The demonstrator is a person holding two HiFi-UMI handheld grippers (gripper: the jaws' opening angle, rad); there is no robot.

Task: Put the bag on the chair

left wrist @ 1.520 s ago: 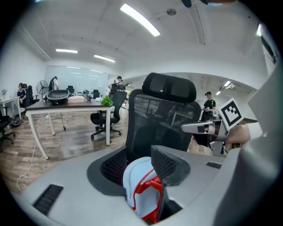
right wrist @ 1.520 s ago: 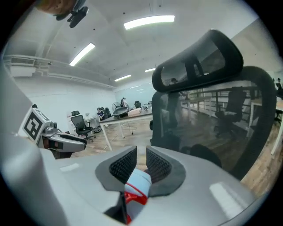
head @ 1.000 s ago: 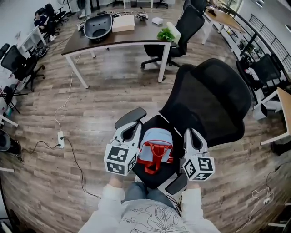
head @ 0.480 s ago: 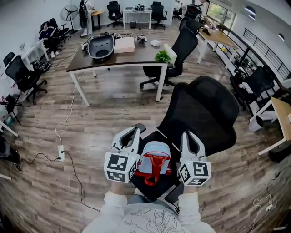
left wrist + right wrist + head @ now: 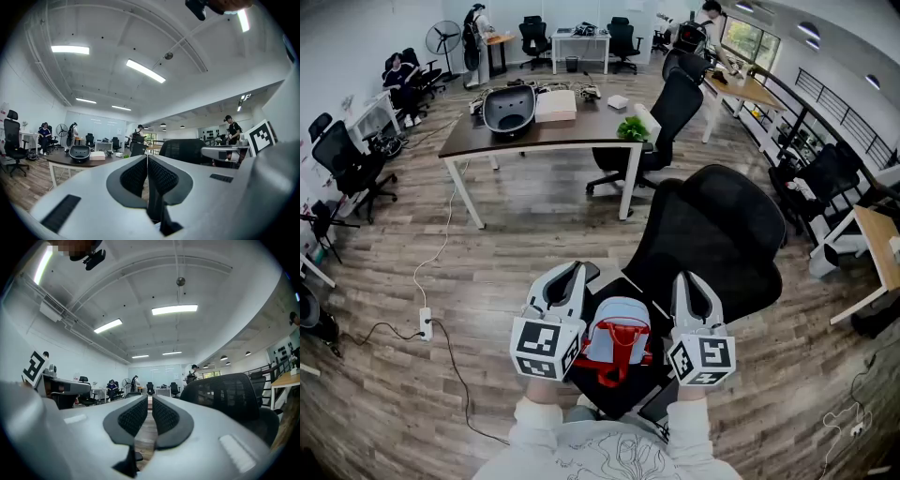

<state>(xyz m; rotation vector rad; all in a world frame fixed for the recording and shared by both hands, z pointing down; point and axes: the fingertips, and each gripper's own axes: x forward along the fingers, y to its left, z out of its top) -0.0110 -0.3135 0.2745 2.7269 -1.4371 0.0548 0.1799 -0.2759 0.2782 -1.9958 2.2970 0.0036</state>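
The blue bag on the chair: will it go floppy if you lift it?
Probably floppy: the bag looks like soft cloth, its red handles drooping. Likely light, being small. It shouldn't roll; it rests broadly on the chair seat.

Bag (image 5: pixel 617 328): small, light blue, soft-sided, with red handles (image 5: pixel 624 339) lying loose over its near end. It rests flat on the seat of the chair (image 5: pixel 712 244), roughly centred between the armrests. Chair: black office type, tall mesh back, upright on the wood floor, backrest on the far side of the bag.
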